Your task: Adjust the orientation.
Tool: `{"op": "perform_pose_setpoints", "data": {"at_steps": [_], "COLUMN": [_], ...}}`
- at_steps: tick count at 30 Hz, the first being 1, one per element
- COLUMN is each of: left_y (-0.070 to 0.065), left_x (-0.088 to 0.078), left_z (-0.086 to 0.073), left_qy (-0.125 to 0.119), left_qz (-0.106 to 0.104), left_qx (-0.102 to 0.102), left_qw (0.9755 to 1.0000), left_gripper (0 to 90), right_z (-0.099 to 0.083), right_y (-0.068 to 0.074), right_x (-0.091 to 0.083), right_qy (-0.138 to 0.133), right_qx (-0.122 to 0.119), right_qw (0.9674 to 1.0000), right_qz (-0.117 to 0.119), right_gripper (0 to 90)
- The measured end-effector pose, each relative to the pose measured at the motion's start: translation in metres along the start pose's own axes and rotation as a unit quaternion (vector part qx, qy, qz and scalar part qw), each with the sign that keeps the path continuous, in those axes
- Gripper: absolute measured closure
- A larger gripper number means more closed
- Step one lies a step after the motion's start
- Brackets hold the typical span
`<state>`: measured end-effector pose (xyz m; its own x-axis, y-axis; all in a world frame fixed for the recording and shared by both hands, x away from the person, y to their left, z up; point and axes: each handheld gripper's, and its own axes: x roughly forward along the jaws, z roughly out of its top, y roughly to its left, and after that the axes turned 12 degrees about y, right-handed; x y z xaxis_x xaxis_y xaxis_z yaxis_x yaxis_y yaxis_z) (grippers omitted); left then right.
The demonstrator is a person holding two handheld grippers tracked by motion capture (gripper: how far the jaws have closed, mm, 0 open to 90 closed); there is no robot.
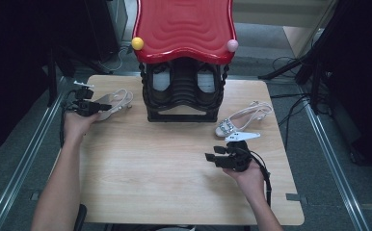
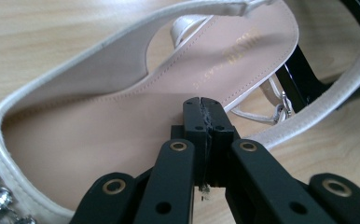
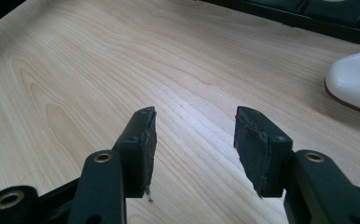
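Left gripper [image 1: 97, 106]: jaws pressed fully together at the near rim of the left sandal, whose insole spreads out ahead of the tips in the left gripper view; whether the rim is pinched between the pads cannot be told.
Left sandal [image 2: 122, 107]: cream slingback lying on the table [image 1: 174, 163], with a jewelled trim at the toe and the strap looping beyond the jaw tips.
Right gripper [image 3: 194, 149]: jaws standing apart with only bare wood between them, the pads gripping nothing.
Right sandal [image 1: 242, 118]: well ahead of the right gripper and to its right, its pale toe apart from the jaws.
Shoe rack [image 1: 184, 91]: black frame under a red wavy top, beyond both grippers, between the two sandals.
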<state>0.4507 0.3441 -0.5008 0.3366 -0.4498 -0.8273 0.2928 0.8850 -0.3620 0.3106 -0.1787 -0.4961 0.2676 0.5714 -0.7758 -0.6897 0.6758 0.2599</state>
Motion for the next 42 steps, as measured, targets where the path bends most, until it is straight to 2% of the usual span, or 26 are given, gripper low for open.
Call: {"op": "perform_pose_setpoints", "data": {"at_steps": [5, 9, 12, 14, 19, 22, 28, 33, 36, 42], "left_y": [-0.001, -0.004, -0.003, -0.002, 0.0, -0.001, -0.011, -0.018, -0.027, -0.048], "left_x": [0.0, -0.002, -0.006, -0.009, -0.015, -0.018, -0.021, -0.017, -0.016, -0.013], "left_z": [-0.007, -0.013, -0.018, -0.021, -0.027, -0.027, -0.02, -0.015, -0.009, 0.0], "left_qy": [0.008, 0.015, 0.018, 0.014, 0.009, -0.004, -0.038, -0.032, -0.032, -0.03], "left_qz": [-0.009, -0.006, -0.015, -0.018, -0.01, -0.005, -0.003, -0.004, 0.003, -0.003], "left_qx": [0.001, 0.005, 0.004, 0.001, 0.001, 0.001, 0.008, 0.011, 0.02, 0.04], "left_qw": [0.9999, 0.9999, 0.9997, 0.9997, 0.9999, 1.0, 0.9992, 0.9994, 0.9993, 0.9987], "left_gripper": [90.0, 90.0, 90.0, 90.0, 90.0, 89.8, 89.9, 89.9, 89.9, 89.9], "right_z": [0.004, 0.008, 0.011, 0.014, 0.019, 0.021, 0.021, 0.02, 0.018, 0.015], "right_y": [0.0, 0.002, 0.003, 0.004, 0.005, 0.006, 0.007, 0.006, 0.006, 0.005], "right_x": [0.004, 0.007, 0.01, 0.012, 0.016, 0.018, 0.02, 0.019, 0.017, 0.015], "right_qy": [0.003, 0.004, 0.006, 0.01, 0.012, 0.013, 0.017, 0.015, 0.017, 0.017], "right_qx": [-0.005, -0.011, -0.016, -0.019, -0.027, -0.03, -0.031, -0.029, -0.028, -0.024], "right_qw": [1.0, 0.9999, 0.9998, 0.9997, 0.9994, 0.9992, 0.9992, 0.9993, 0.9993, 0.9995], "right_qz": [0.004, 0.007, 0.011, 0.014, 0.018, 0.02, 0.02, 0.018, 0.016, 0.011], "right_gripper": [49.7, 49.7, 49.7, 49.7, 49.7, 49.7, 49.7, 49.7, 49.7, 49.7]}}
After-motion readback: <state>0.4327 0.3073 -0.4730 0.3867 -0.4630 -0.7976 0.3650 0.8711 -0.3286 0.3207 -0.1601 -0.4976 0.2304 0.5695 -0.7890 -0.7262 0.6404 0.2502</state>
